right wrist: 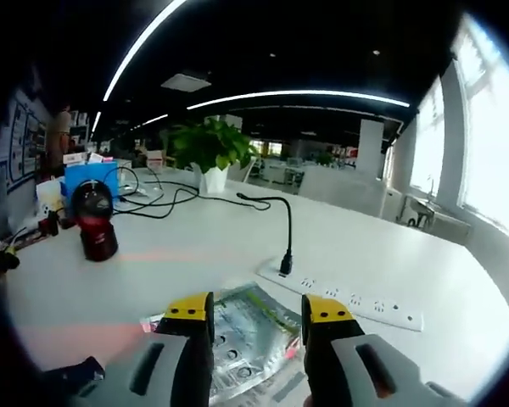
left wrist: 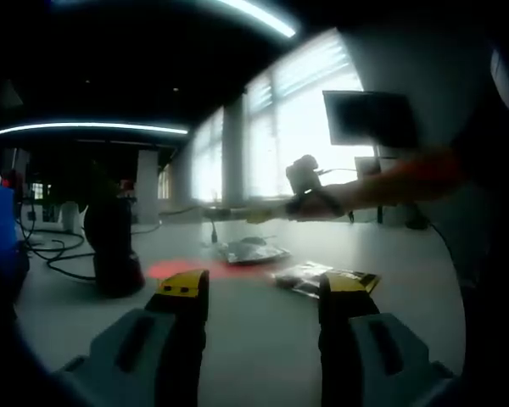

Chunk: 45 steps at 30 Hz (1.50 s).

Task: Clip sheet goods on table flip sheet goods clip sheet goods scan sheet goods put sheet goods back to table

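While both hand-held grippers gape, right hand-held gripper (right wrist: 254, 315) straddles a sheet pack (right wrist: 253, 335).

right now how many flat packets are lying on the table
2. One silvery packet lies mid-table under the right gripper, between its open fingers. A second packet lies nearer the left gripper. Others may be hidden.

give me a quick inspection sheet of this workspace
surface: white table, red scan glow on it
job's things: one sheet packet between the right gripper's jaws; another packet lies flat; scanner upright
clutter: power strip, potted plant, blue box
grippers: left gripper open above the table; right gripper open over the packet
cables: black cords behind the scanner
surroundings: open office, windows, ceiling lights
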Motion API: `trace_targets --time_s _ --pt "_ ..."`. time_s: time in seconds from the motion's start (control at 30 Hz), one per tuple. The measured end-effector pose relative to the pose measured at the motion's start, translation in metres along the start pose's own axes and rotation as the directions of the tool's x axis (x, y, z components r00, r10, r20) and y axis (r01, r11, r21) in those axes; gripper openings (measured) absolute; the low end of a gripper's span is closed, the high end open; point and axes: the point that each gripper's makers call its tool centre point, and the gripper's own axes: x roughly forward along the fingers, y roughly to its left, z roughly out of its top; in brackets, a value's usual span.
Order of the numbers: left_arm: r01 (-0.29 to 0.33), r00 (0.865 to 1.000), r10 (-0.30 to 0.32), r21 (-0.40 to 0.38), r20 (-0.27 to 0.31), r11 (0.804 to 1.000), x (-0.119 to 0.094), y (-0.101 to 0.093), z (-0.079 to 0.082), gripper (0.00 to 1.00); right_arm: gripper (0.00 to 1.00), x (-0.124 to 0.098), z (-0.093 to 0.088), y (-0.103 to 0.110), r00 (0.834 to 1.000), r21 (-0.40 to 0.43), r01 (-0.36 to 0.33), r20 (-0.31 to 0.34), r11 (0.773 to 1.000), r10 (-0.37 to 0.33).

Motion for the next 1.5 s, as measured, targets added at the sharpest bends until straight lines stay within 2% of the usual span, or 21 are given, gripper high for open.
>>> trace_targets --time_s 0.1,0.33,0.53,0.6,0.73,0.87,1.1,1.27,1.33,1.37,1.4,1.5 --pt "0.0 1.0 0.0 0.001 -0.002 1.0 0.0 0.0 0.0 0.45 0.4 -0.003 -0.011 0.023 0.999 -0.001 -0.035 -0.026 0.999 0.035" --pt "-0.001 1.0 0.001 0.002 -0.003 1.0 0.0 0.001 -0.001 0.45 0.54 -0.002 -0.031 0.051 0.991 0.018 -0.095 -0.088 0.995 0.096" --pt "0.001 1.0 -0.001 0.003 -0.003 1.0 0.0 0.0 -0.001 0.45 0.55 0.013 -0.051 0.043 0.981 0.005 -0.086 -0.175 0.996 0.086" --pt "0.001 1.0 -0.001 0.003 -0.003 1.0 0.0 0.0 -0.001 0.45 0.54 0.016 -0.063 0.042 0.97 -0.017 -0.101 -0.223 0.995 0.094" --pt "0.0 1.0 0.0 0.002 -0.002 1.0 0.0 0.0 -0.001 0.45 0.54 0.02 -0.066 0.04 0.97 0.047 -0.102 -0.218 0.994 0.11" --pt "0.004 1.0 -0.004 0.003 -0.004 1.0 0.001 -0.003 -0.001 0.45 0.54 0.02 -0.069 0.04 0.961 0.106 -0.127 -0.234 0.986 0.149" --pt "0.003 1.0 -0.003 0.005 -0.005 1.0 0.001 -0.009 0.0 0.45 0.53 0.023 -0.071 0.037 0.943 0.109 -0.174 -0.268 0.979 0.198" --pt "0.0 1.0 0.0 0.003 -0.003 1.0 0.001 -0.011 0.001 0.45 0.53 0.02 -0.069 0.039 0.945 0.122 -0.167 -0.264 0.978 0.194" --pt "-0.001 1.0 0.001 0.003 -0.004 1.0 0.001 -0.012 0.001 0.45 0.48 0.021 -0.065 0.034 0.952 0.125 -0.142 -0.254 0.982 0.17" --pt "-0.001 1.0 0.001 0.002 -0.004 1.0 0.001 -0.013 0.001 0.45 0.45 0.022 -0.054 0.03 0.97 0.133 -0.121 -0.196 0.984 0.146" --pt "-0.001 1.0 0.001 0.002 -0.004 1.0 0.001 -0.013 0.001 0.45 0.45 0.02 -0.045 0.03 0.976 0.17 -0.117 -0.16 0.979 0.145" --pt "0.0 1.0 0.0 0.003 -0.004 1.0 0.001 -0.012 0.0 0.45 0.48 0.004 -0.019 0.041 0.985 0.213 -0.142 -0.066 0.967 0.159"
